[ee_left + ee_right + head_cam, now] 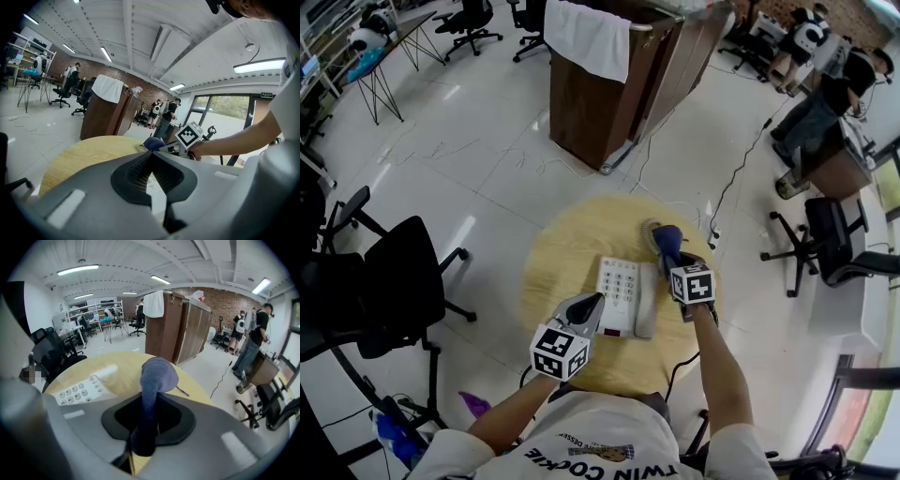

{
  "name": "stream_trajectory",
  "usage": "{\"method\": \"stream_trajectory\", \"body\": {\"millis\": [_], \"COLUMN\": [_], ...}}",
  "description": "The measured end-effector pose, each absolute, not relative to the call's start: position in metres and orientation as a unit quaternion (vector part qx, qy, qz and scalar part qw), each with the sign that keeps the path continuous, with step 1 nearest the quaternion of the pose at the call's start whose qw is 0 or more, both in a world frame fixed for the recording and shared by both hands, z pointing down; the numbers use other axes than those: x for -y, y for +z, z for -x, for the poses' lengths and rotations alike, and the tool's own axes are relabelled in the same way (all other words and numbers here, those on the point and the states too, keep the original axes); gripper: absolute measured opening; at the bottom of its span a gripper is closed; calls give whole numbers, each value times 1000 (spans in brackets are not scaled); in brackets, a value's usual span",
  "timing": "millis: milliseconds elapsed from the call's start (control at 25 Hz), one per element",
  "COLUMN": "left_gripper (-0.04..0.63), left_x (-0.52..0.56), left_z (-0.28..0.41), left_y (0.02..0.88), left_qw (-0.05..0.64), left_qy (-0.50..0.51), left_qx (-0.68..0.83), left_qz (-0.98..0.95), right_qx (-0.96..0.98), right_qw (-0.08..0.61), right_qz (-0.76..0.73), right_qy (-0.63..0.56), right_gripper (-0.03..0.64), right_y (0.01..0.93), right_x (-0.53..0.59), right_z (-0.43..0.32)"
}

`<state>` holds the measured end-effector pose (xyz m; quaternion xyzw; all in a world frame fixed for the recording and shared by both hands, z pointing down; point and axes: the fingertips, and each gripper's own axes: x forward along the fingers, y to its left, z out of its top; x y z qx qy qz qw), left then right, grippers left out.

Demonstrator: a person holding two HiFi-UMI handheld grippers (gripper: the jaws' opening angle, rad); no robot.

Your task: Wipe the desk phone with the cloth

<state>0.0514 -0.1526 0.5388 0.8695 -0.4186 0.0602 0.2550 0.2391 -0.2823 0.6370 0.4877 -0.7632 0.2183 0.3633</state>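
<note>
**A:** In the head view, where is the desk phone?

**B:** The desk phone [617, 292] lies near the middle of the round wooden table [562, 253]. Its keypad [617, 279] faces up and its handset [647, 302] rests in the cradle on the right side. The left gripper [592, 303] is over the phone's near left corner. The right gripper [668, 251] is past the handset's far end, with the blue cloth [667, 236] bunched at its tip.

**A:** Why split them like that?

**B:** My guess is that the left one is placed to steady the phone body while the right one brings the cloth in to wipe. I can't tell from above whether the left one actually touches the phone.

**A:** And the left gripper view?

**B:** Its jaws are pressed together with nothing between them. Beyond them I can see the table edge, the cloth and the other gripper's marker cube [191, 135]. Closed tips make a blunt point, which would suit pinning the phone in place.

**A:** The right gripper view?

**B:** Those jaws are clamped on the lower part of the cloth, so a rounded wad stands out past the tips. Held that way, cloth rather than plastic would meet the phone. The keypad lies down and to the left, apart from the wad, so I judge the wiping stroke hasn't begun.
</note>
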Motion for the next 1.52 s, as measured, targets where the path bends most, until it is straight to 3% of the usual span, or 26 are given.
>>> {"method": "stream_trajectory", "body": {"millis": [400, 640, 1080, 1520], "left_gripper": [-9, -9, -9, -9], "left_x": [150, 150, 141, 134], "left_z": [-70, -59, -49, -42], "left_y": [525, 528, 525, 508], "left_qw": [247, 248, 238, 212], "left_qy": [61, 67, 69, 45], "left_qx": [407, 414, 419, 405], "left_qz": [-877, -873, -874, -888], "right_qx": [795, 819, 855, 862], "right_qw": [455, 459, 409, 243], "right_qz": [-382, -331, -303, -425], "right_qy": [126, 93, 100, 136], "right_gripper": [67, 67, 67, 67], "right_y": [639, 640, 622, 545], "right_x": [309, 312, 288, 224], "right_z": [-179, -116, -49, -96]}}
